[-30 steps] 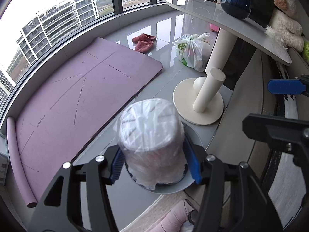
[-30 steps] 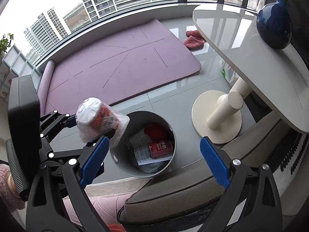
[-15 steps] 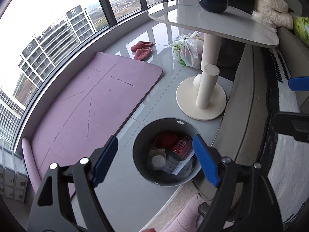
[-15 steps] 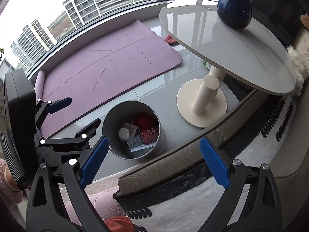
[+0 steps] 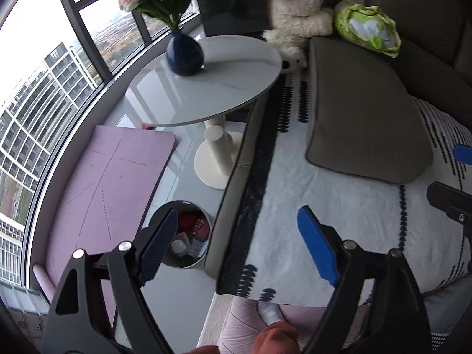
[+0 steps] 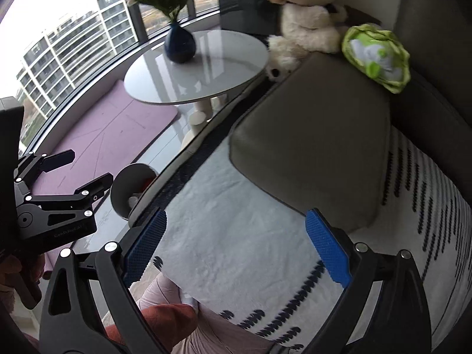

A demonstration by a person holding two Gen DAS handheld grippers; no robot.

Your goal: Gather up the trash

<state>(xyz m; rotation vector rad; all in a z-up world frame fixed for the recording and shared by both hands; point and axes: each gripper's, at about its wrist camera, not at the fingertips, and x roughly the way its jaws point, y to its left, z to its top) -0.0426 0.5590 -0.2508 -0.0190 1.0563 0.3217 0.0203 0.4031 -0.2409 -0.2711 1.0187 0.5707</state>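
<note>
Between pickups, searching. Left hand-held gripper point(image 5: 236, 244) spread wide and empty above the sofa's edge; right hand-held gripper point(image 6: 236, 247) likewise agape, holding nothing. Bin point(image 5: 203, 261) on the floor against the sofa point(image 5: 368, 124), already holding a red can and wrappers. No loose trash visible on the sofa; probably calls for scanning further before any reach.

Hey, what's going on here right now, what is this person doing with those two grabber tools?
Someone is tidying up trash with two handheld grippers. Both the left gripper and the right gripper are open and empty, held over the white patterned blanket on the grey sofa. The round grey trash bin on the floor beside it already holds a red can and other litter.
</note>
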